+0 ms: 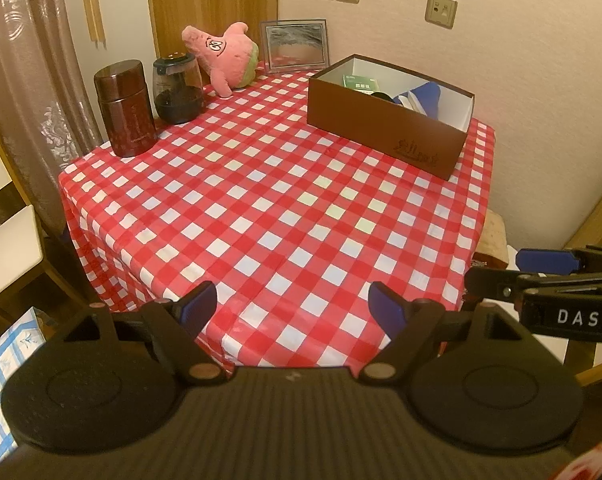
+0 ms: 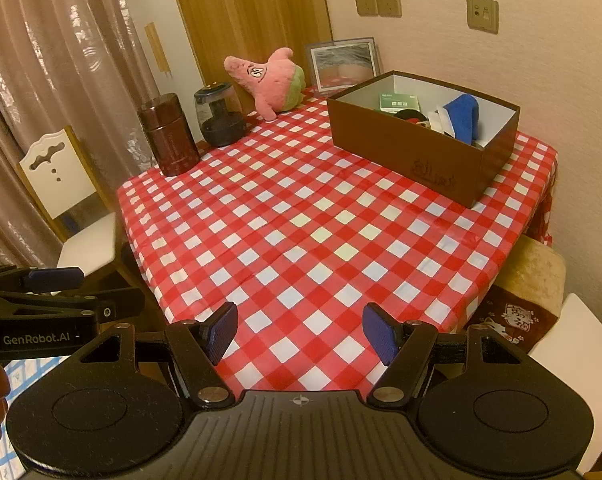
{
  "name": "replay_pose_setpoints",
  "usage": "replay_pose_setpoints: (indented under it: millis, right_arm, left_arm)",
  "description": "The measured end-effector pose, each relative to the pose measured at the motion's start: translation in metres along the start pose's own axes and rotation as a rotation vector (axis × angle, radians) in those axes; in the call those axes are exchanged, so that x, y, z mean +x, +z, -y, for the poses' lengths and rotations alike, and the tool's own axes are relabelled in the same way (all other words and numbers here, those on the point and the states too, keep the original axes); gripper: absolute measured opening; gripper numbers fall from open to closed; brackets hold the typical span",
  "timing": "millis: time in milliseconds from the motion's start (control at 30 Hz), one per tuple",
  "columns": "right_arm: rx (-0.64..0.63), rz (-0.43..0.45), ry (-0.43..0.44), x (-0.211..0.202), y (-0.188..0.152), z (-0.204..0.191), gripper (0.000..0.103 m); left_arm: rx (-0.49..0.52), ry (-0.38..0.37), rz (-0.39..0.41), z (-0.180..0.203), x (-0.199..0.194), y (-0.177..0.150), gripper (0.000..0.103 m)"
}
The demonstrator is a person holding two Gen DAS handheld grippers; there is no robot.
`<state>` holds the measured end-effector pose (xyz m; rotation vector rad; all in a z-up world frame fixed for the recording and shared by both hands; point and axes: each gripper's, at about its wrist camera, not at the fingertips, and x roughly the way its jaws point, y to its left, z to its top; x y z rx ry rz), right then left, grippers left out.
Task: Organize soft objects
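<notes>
Left wrist view is showing both tools hanging back at the near table edge, probably sizing up the job. Going left to right: the tin [image 1: 125,108] and jar [image 1: 177,89] are standing at upper left, likely parked out of the way; the plush [image 1: 221,56] is leaning beside them at upper centre, pink with a green bottom, floppy and apparently waiting to be stowed; the box [image 1: 385,124] is sitting open at upper right, seemingly the bin, with a blue cloth [image 2: 465,116] already inside. Left gripper [image 1: 293,308] is gaping, holding nothing. Right gripper [image 2: 299,332] is likewise spread wide and empty.
</notes>
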<state>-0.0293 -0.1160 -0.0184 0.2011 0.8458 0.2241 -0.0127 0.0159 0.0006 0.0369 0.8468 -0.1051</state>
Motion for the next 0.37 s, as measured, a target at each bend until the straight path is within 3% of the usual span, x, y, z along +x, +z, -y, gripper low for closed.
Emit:
replay_pose_setpoints:
  millis: [367]
  right_arm:
    - [-0.001,-0.001,0.000,0.0003,0.0014,0.0019,0.069]
  left_arm:
    - [0.006,-0.005,-0.003,0.0077,0.0042,0.0028,0.082]
